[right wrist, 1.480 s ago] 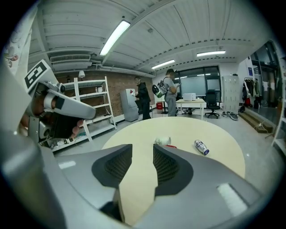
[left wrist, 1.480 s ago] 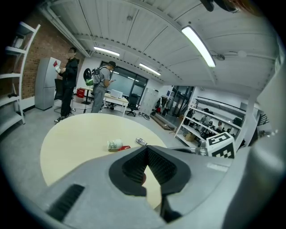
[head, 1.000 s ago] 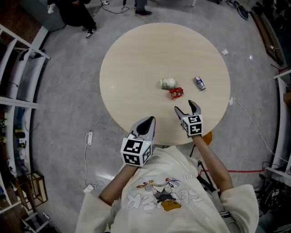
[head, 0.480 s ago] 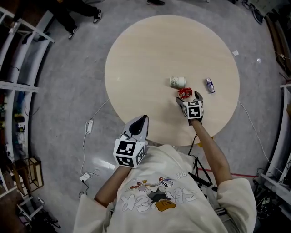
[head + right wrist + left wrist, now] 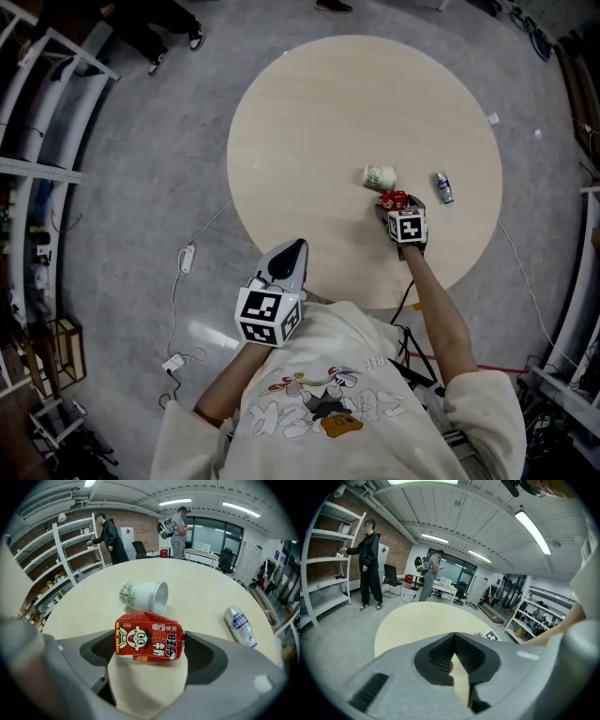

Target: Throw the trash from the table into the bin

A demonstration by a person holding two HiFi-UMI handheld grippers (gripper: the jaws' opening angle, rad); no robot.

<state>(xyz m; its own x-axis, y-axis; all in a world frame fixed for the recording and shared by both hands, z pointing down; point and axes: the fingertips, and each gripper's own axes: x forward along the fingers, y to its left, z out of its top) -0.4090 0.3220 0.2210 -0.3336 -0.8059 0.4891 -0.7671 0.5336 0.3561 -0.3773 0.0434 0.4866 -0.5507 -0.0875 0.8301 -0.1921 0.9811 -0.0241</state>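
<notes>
Right gripper view: right gripper jaws just opened wide, red carton between them, unclamped; left gripper closed, empty

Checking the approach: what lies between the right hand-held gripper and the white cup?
A red carton, lying between the open jaws; the right gripper view shows it.

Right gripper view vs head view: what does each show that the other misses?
Only the right gripper view: the right gripper's jaws, which have just been opening, stand apart around the crumpled red drink carton without pressing it; its cartoon-face print; ceiling lights. Only the head view: the left gripper by the near edge of the round beige table; a white power strip beside it. Both: carton, white paper cup on its side, small blue-labelled plastic bottle, table.
</notes>
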